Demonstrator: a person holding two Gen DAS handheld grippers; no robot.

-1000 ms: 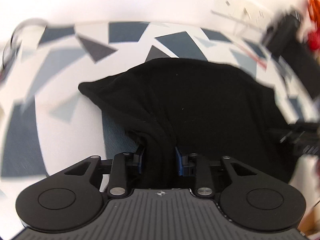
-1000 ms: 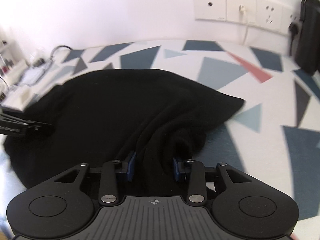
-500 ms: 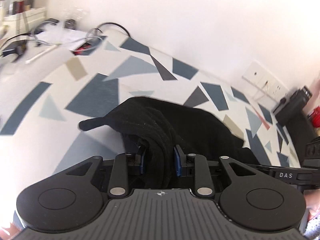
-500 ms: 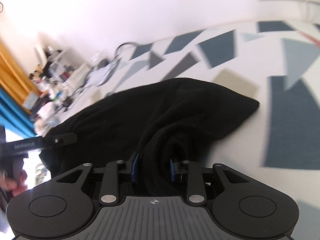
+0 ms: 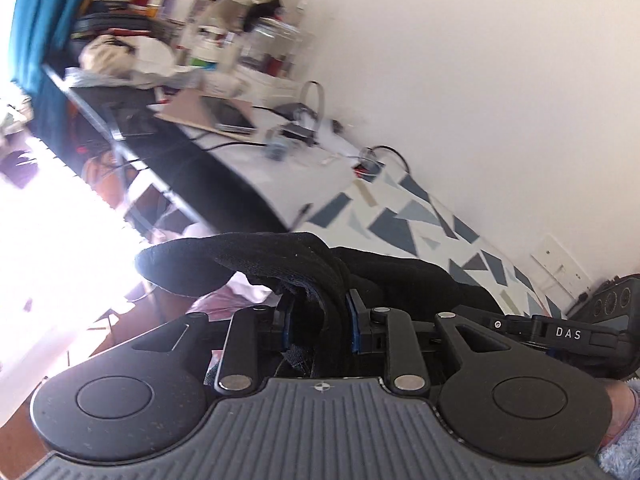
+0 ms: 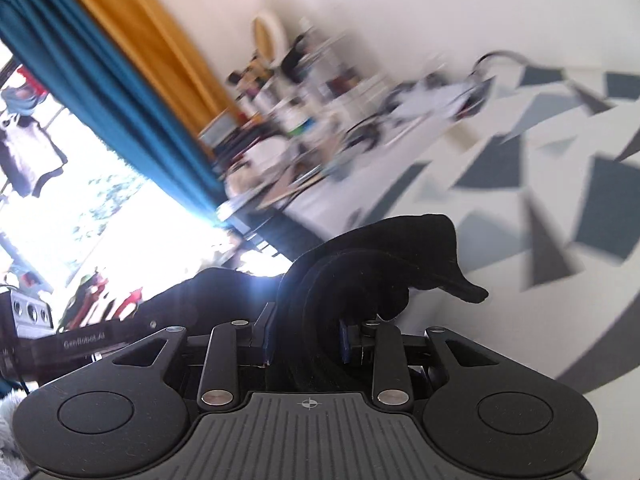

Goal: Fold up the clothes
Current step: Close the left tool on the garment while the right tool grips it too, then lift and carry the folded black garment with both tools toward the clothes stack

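A black garment (image 5: 224, 264) is lifted off the triangle-patterned table (image 5: 400, 220) and stretched between both grippers. My left gripper (image 5: 318, 308) holds a bunched edge of it between its blue pads, and its jaws are closing tighter on the cloth. A loose corner sticks out to the left. In the right wrist view, my right gripper (image 6: 306, 320) is shut on another bunched edge of the black garment (image 6: 400, 256), a corner drooping to the right. Each gripper shows in the other's view: the right gripper (image 5: 560, 332), the left gripper (image 6: 80, 344).
A cluttered desk (image 5: 200, 60) with bottles, cables and a tablet adjoins the table's far end. Blue and yellow curtains (image 6: 120, 80) hang by a bright window. Wall sockets (image 5: 560, 264) sit on the white wall. A fluffy light-blue sleeve (image 5: 624, 440) shows at lower right.
Both grippers lifted the black garment off the table and swung left toward the desk and window; the cloth that lay spread on the table now hangs between them.
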